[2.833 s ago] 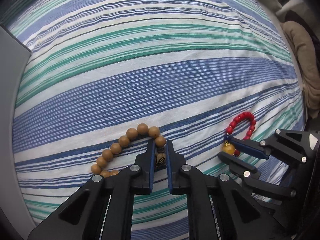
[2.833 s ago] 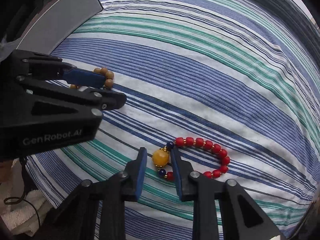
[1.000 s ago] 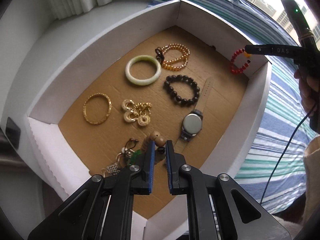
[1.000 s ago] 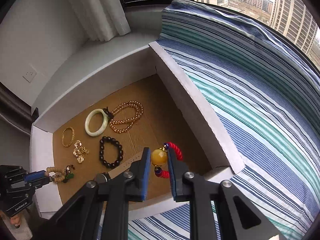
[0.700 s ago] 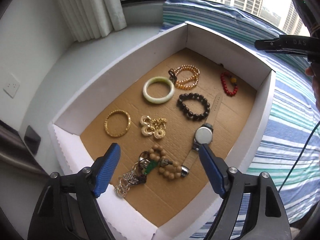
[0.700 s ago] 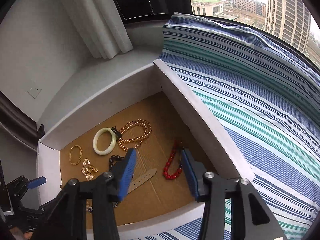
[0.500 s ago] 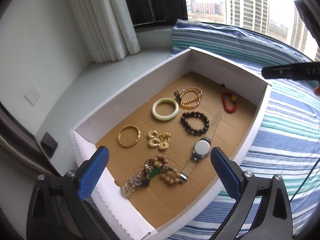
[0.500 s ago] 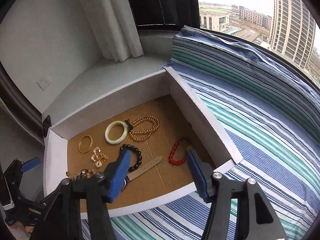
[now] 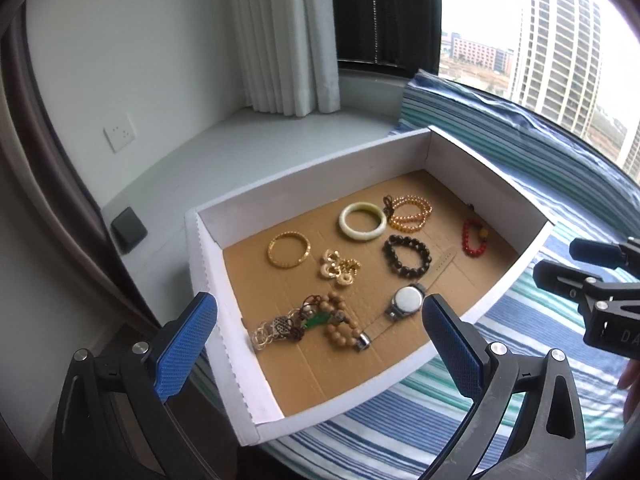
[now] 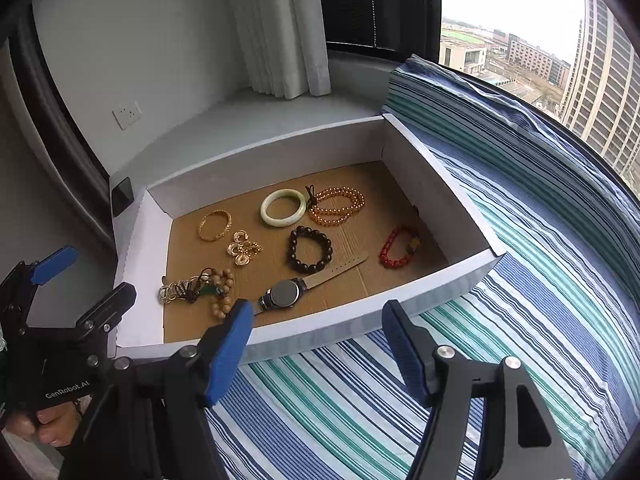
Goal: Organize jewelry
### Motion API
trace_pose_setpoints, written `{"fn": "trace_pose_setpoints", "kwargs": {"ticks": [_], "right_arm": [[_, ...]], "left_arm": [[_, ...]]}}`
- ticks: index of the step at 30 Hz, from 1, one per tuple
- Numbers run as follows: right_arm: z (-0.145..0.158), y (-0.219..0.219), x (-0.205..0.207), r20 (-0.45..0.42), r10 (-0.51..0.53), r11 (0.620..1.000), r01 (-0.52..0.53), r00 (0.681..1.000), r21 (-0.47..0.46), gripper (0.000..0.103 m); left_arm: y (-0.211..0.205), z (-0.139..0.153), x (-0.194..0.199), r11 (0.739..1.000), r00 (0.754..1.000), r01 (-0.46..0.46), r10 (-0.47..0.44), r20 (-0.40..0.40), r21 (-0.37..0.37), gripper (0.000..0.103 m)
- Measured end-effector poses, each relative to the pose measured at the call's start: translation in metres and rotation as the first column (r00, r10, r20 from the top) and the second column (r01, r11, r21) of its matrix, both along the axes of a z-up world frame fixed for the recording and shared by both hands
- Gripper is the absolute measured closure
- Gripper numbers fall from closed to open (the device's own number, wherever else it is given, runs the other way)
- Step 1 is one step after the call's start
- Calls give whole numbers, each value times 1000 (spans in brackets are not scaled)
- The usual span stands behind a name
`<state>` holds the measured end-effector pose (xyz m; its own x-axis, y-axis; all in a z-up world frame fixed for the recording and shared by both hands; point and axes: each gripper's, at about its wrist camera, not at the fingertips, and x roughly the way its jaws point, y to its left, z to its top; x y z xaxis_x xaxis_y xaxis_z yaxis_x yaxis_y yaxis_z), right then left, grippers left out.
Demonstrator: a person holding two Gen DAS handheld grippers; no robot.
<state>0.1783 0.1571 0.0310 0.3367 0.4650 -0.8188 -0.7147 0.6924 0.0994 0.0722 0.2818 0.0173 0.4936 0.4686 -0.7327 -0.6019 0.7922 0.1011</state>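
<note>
From the left wrist view, your left gripper (image 9: 318, 322) is spread wide and holds nothing, its blue pads framing a white cardboard box (image 9: 508, 292) that sits on a blue, green and white striped bedspread (image 9: 520, 360). All the jewelry lies on the box's brown floor. The wooden bead bracelet (image 9: 338, 324) rests at the near edge, touching a tangle of silver chain and green cord (image 9: 286, 326). Just right of it lies a wristwatch (image 9: 406, 304). Farther in are a gold bangle (image 9: 289, 249), a cluster of gold earrings (image 9: 339, 267), a dark bead bracelet (image 9: 407, 255), a pale jade bangle (image 9: 363, 221) and an amber bead strand (image 9: 410, 214). The red bead bracelet (image 9: 475, 237) lies near the right wall. Your right gripper (image 9: 560, 264) shows at the right edge, over the bedspread.

From the right wrist view, your right gripper (image 10: 316, 340) is also spread wide and empty, hovering over the bedspread (image 10: 540, 280) just outside the box's (image 10: 360, 320) near wall. The red bead bracelet (image 10: 400, 246) lies inside by the right wall; the wooden bead bracelet (image 10: 223, 290) lies near the left. Your left gripper (image 10: 86, 280) appears at far left, open.
</note>
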Motion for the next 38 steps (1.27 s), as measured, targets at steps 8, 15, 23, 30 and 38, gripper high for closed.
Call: {"fn": "trace_pose_setpoints", "kwargs": {"ticks": [8, 15, 23, 30, 38], "right_arm": [[9, 17, -5, 33, 38, 999, -37, 999, -36, 34], [9, 37, -8, 64, 74, 996, -70, 995, -58, 34], [13, 50, -6, 57, 84, 996, -81, 995, -42, 34], [16, 48, -2, 64, 78, 996, -76, 995, -37, 34], [15, 43, 4, 64, 67, 997, -65, 996, -30, 34]], "left_arm": [[15, 5, -3, 992, 994, -107, 108, 12, -73, 1], [26, 5, 1, 982, 987, -158, 159, 4, -104, 1], [34, 6, 1, 977, 981, -192, 192, -4, -95, 1], [32, 7, 6, 978, 982, -188, 188, -8, -87, 1], [22, 11, 8, 982, 983, -184, 184, 12, -51, 1]]}}
